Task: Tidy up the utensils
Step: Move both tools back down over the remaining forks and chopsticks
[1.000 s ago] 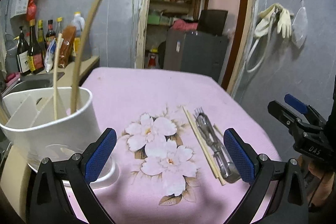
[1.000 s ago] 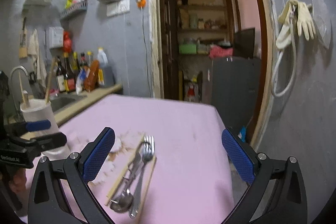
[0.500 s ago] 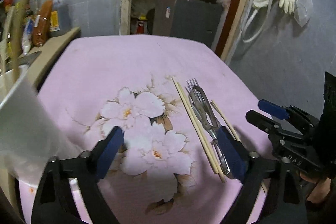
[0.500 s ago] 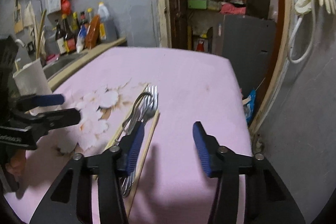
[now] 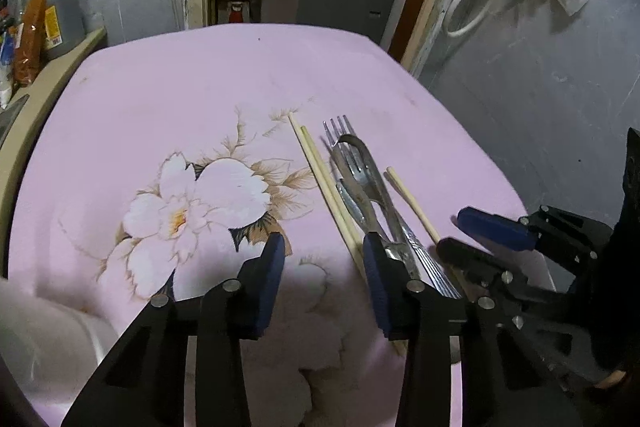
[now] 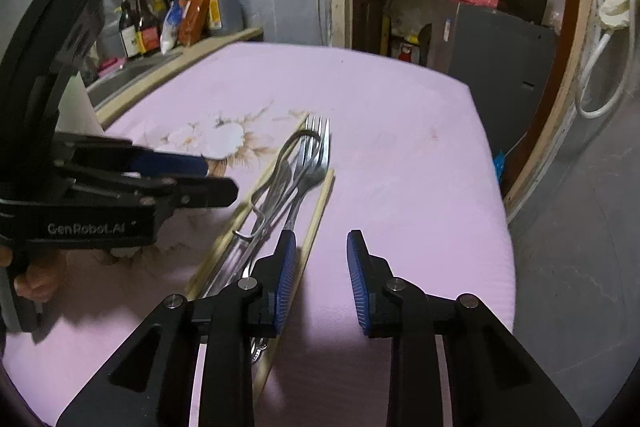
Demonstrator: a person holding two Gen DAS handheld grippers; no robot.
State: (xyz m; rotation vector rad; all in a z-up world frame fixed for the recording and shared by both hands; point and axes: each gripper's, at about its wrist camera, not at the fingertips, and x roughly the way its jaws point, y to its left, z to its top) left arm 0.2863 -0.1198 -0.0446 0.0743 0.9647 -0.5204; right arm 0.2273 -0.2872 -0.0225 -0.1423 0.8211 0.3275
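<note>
While loose on tabletop (image 5: 168, 75): forks (image 6: 308, 163), chopsticks (image 5: 320, 171)
Handling: stiff, slick, light
Hold: handles
Fingers: both sets spread, pinching nothing

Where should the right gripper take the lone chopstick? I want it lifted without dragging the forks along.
Probably at its near half, coming down from above with the jaws across its width. The lone chopstick lies flat on the pink cloth, on the right of the forks, with bare cloth on its outer side. The right gripper already hovers open there.
</note>
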